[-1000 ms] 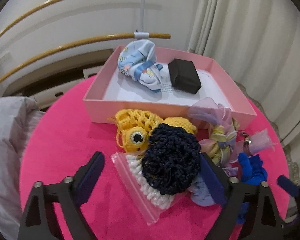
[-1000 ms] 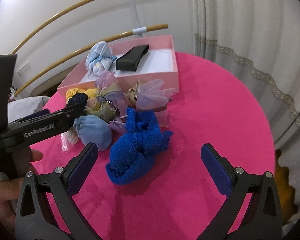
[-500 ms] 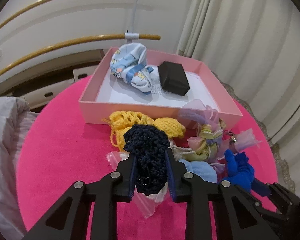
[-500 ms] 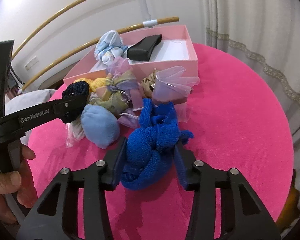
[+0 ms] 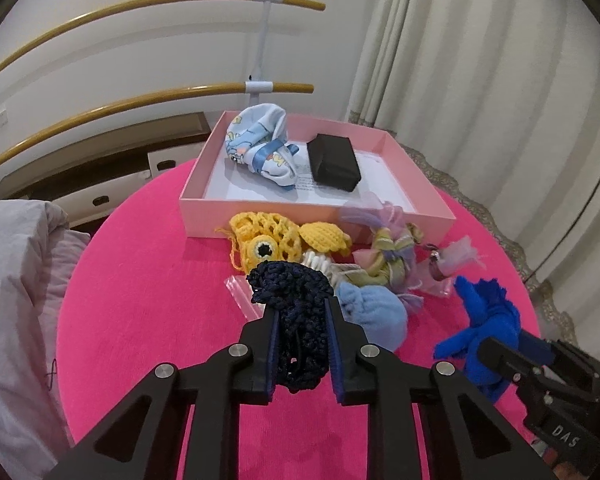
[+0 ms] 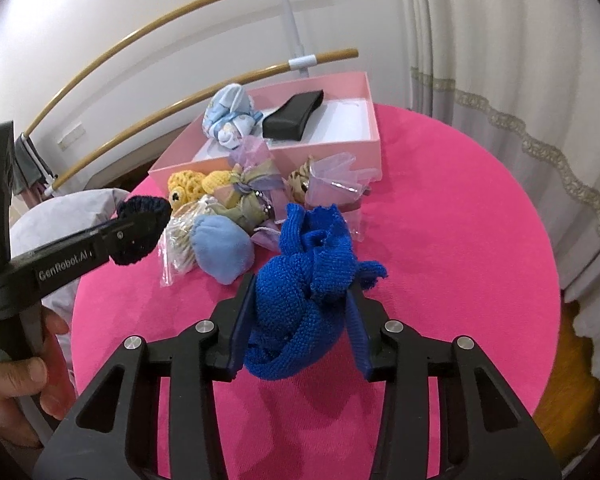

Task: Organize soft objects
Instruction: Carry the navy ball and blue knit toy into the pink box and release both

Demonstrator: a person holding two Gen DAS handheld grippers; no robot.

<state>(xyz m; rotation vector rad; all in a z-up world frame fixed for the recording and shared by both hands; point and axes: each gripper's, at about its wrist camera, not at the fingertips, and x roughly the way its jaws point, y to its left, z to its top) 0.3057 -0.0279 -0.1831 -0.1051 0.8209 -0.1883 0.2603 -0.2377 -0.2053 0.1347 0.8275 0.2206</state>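
Note:
My left gripper [image 5: 300, 308] is shut on a navy crochet piece [image 5: 290, 284], held just above the pink table. In the right wrist view the same piece [image 6: 144, 210] hangs at the left. My right gripper [image 6: 302, 286] is shut on a bright blue knitted cloth [image 6: 312, 264], its pads pressing both sides. Behind them lies a pile: a yellow crochet toy [image 5: 268, 238], a light blue soft ball [image 5: 374, 308], a ribbon bundle [image 5: 392, 256] and a plastic bag with white crochet [image 5: 320, 260]. The pink box [image 5: 260, 208] holds a printed pale-blue cloth [image 5: 260, 148] and a black case [image 5: 334, 162].
The round table [image 6: 440, 240] has a pink cover and drops off on every side. Grey fabric [image 5: 16, 280] lies beyond its left edge. Curtains [image 5: 480, 60] hang at the right, and curved wooden rails [image 5: 140, 100] run behind the box. A person's hand [image 6: 16, 384] holds the left gripper's handle.
Both grippers went from wide open to shut: the left one took the navy crochet piece and raised it off the plastic bag, the right one closed on the blue knitted cloth.

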